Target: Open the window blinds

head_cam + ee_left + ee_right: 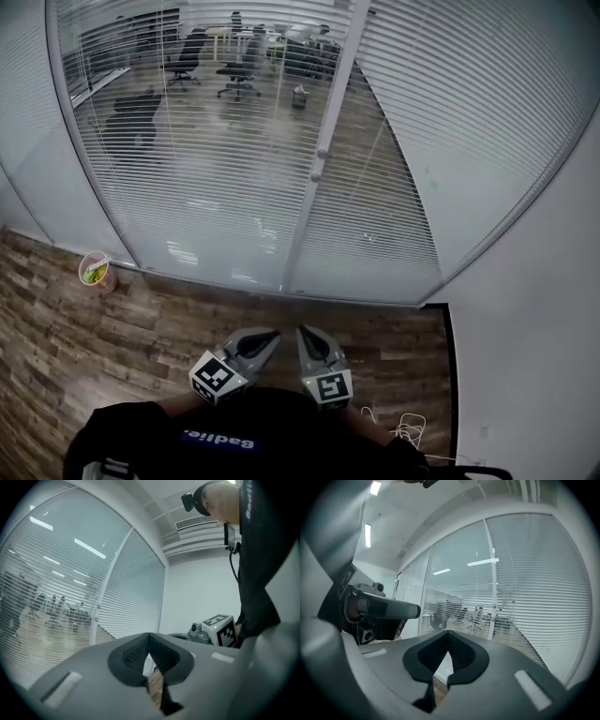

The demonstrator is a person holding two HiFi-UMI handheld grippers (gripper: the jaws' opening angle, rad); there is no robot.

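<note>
Left gripper (270,336) and right gripper (306,332) are both clamped shut on nothing. The window blinds (216,178) are straight ahead, well apart, and their knobs (318,156) look a bit nearer the right one.

**Obscured and Unresolved Areas**

Head view: the person's dark torso (234,436) covers the rear of the left hand-held gripper (273,336) and the right hand-held gripper (304,331), and both hands are hidden. The blinds (206,178) are cut off at the top edge. The chairs (238,77) behind the slats show only in strips. The contents of the bin (96,272) on the floor (56,366) and the two knobs (319,164) on the mullion (330,103) are too small to identify.

Left gripper view: the right hand-held gripper shows little beyond its marker cube (221,630).
</note>
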